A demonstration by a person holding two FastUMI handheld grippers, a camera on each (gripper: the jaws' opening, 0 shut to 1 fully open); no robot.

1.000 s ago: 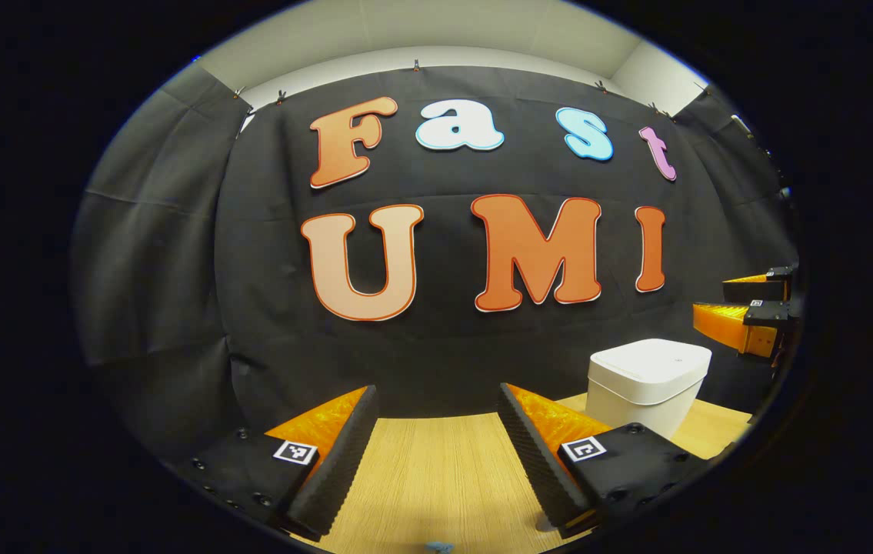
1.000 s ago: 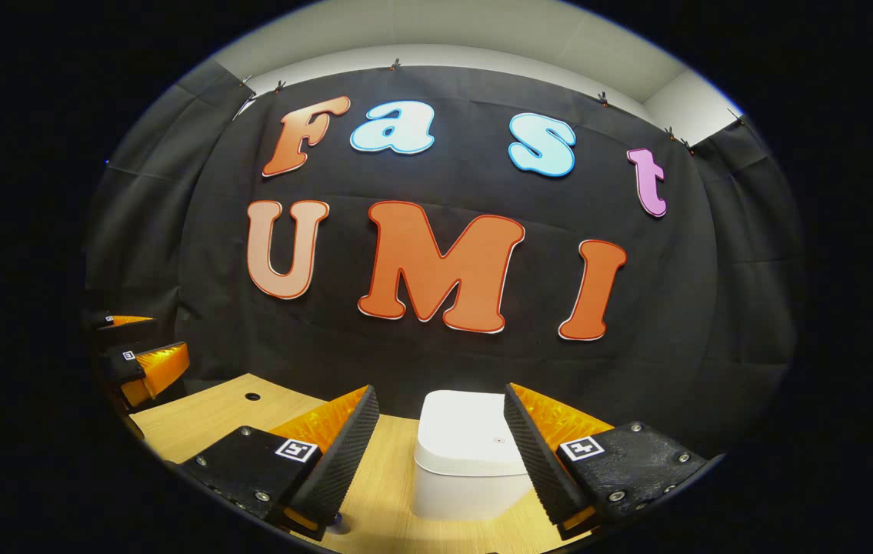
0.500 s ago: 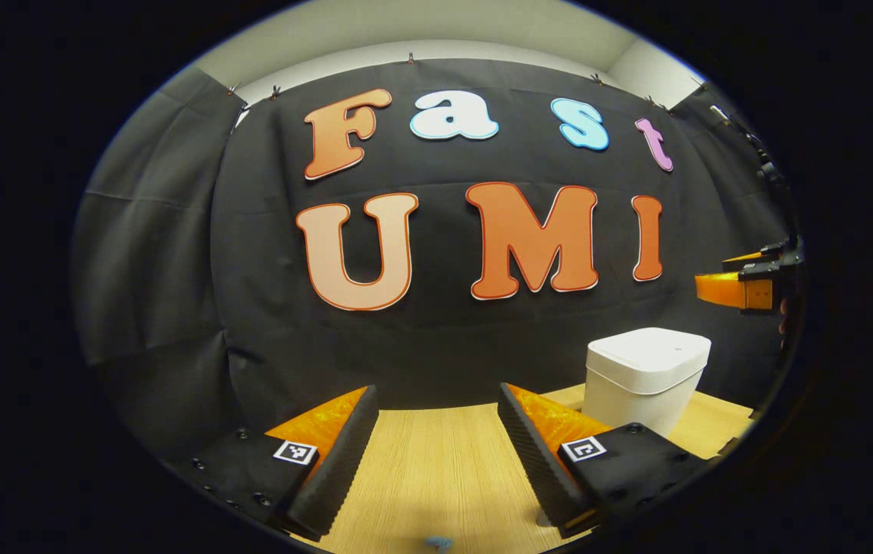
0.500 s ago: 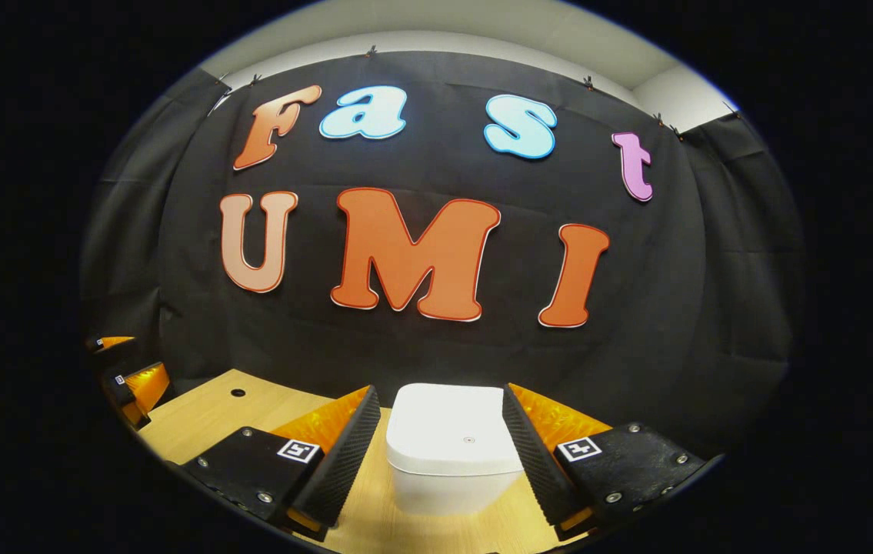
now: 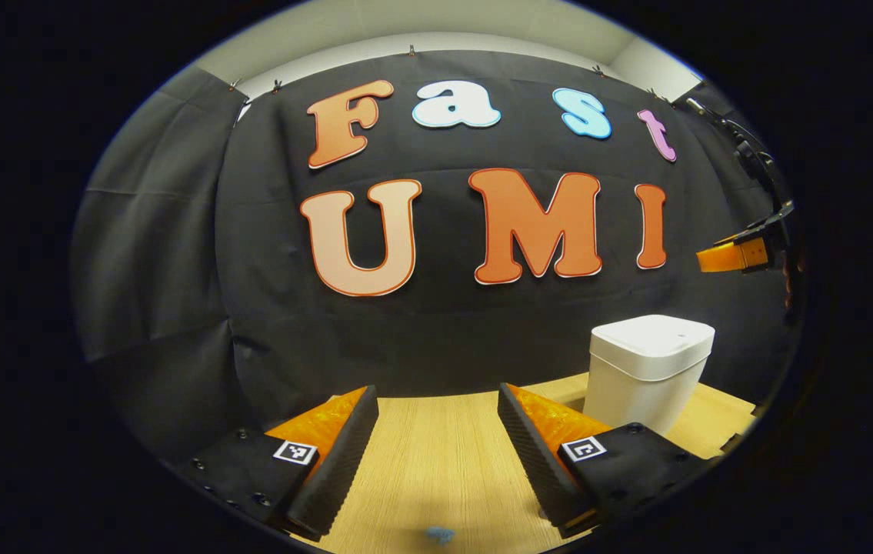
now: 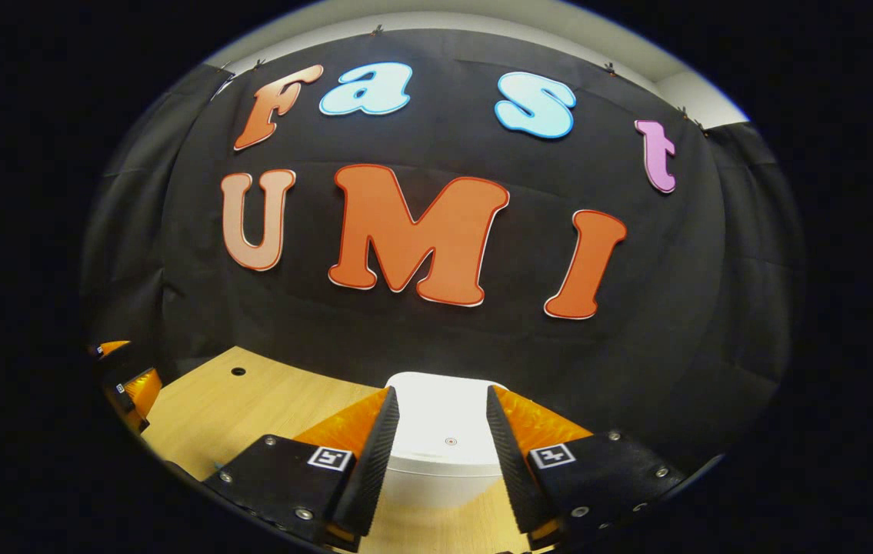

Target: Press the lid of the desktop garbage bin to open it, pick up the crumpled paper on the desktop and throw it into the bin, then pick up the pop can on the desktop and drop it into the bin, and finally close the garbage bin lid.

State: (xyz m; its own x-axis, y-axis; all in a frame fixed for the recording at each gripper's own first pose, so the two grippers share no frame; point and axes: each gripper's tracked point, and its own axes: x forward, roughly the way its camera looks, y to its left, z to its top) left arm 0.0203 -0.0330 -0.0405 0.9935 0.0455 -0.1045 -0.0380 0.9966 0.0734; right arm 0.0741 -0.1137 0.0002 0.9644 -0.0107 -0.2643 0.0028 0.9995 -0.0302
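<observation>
Bin (image 6: pixel 444 431) stands on the table (image 6: pixel 251 408), lid closed. Right gripper (image 6: pixel 441 454) hovers just above the lid, fingers partly apart, holding nothing. Left gripper (image 5: pixel 436 454) wide open, empty, bin (image 5: pixel 648 373) off to its right

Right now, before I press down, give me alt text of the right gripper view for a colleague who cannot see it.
The right gripper hangs open above the white garbage bin, whose closed lid shows between its two fingers. The bin stands on a light wooden desktop in front of the booth's black cloth wall, and the left gripper sits at the far left edge.
</observation>
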